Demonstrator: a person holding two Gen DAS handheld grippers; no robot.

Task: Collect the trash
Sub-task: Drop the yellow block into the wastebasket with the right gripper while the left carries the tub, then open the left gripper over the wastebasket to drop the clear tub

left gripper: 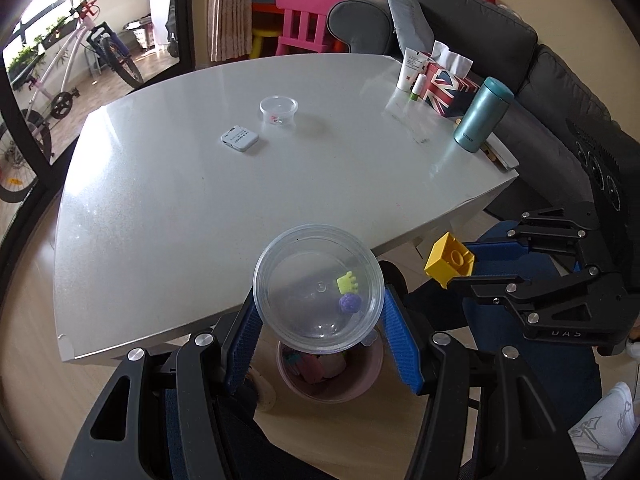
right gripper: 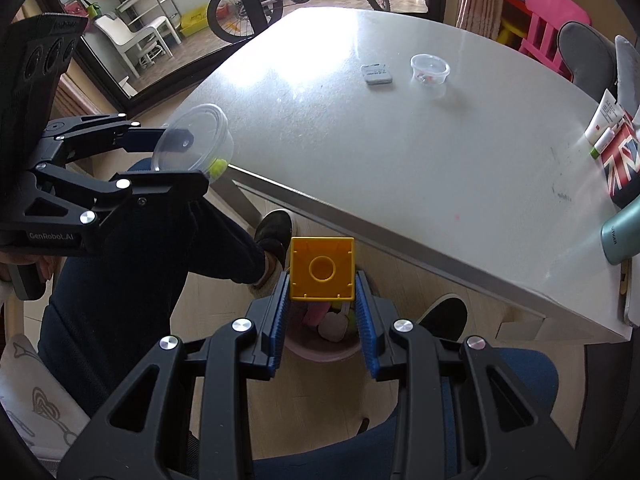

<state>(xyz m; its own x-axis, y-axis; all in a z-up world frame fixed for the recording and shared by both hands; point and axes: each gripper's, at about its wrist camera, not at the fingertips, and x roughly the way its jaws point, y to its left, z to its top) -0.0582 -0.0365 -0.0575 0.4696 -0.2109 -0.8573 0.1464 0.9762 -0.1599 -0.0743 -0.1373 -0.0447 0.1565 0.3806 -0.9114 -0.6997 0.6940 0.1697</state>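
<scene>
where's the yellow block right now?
The yellow block is clamped in the right gripper, off the table's near edge and above the pink bin on the floor; in the left wrist view it shows at right.

Clear tub (left gripper: pixel 318 288), yellow block (right gripper: pixel 322 269), both claw-held

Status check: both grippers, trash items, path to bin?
Left gripper shut on clear cup with small toys inside. Right gripper shut on yellow block. Both over pink bin on the floor. Nothing in the way.
</scene>
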